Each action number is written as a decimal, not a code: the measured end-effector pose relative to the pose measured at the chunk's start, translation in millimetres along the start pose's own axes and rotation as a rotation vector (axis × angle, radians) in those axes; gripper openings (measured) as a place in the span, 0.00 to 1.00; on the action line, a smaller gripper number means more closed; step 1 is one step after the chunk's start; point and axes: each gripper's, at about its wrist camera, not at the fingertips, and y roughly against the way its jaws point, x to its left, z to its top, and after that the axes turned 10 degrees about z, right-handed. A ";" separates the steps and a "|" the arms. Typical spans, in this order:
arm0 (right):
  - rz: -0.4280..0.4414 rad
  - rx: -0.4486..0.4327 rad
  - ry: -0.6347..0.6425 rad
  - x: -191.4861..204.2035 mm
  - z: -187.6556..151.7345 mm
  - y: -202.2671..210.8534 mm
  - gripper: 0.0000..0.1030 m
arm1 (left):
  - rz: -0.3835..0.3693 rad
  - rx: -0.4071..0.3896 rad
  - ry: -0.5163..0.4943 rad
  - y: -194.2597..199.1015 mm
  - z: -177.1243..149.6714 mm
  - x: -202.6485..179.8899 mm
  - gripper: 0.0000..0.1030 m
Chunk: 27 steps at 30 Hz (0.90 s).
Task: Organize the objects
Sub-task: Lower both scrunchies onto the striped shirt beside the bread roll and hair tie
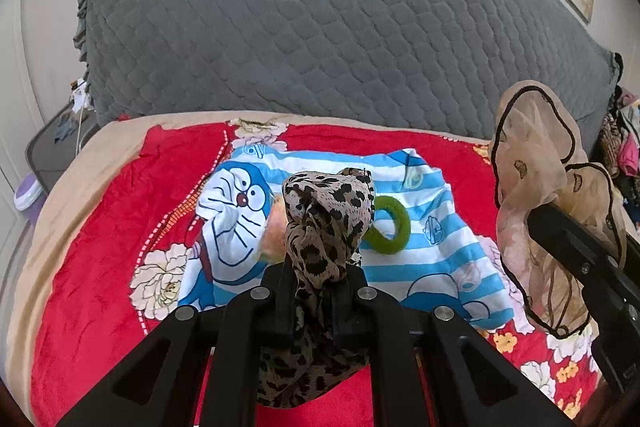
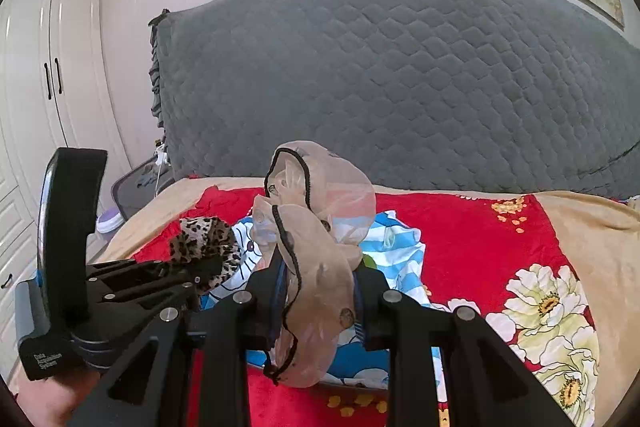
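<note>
My left gripper (image 1: 316, 279) is shut on a leopard-print scrunchie (image 1: 328, 215), which sticks up between the fingers and hangs below them. It hovers over a blue-and-white striped cartoon cloth (image 1: 432, 247) on the bed. A green hair ring (image 1: 394, 227) lies on that cloth just behind the scrunchie. My right gripper (image 2: 316, 283) is shut on a sheer beige scrunchie with black trim (image 2: 316, 227). In the right wrist view the left gripper (image 2: 208, 267) and its leopard-print scrunchie (image 2: 204, 239) show at the left. The beige scrunchie (image 1: 536, 179) shows at the right of the left wrist view.
A red flowered blanket (image 1: 100, 267) covers the bed, with a tan border (image 2: 592, 235). A grey quilted headboard (image 1: 320, 27) rises behind it. White wardrobe doors (image 2: 52, 67) stand to the left, and a purple-lidded box (image 1: 28, 195) lies on the floor beside the bed.
</note>
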 end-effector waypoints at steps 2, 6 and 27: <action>-0.004 0.004 -0.001 -2.4 -1.4 -5.3 0.28 | 0.000 0.004 -0.001 -5.4 0.1 -2.1 0.11; -0.003 0.027 -0.011 -8.4 -6.0 -16.6 0.28 | 0.007 0.010 -0.031 -18.8 -2.7 -8.0 0.11; -0.019 0.145 -0.051 -35.2 -39.5 -73.6 0.28 | 0.015 0.077 -0.076 -72.7 -15.0 -20.4 0.11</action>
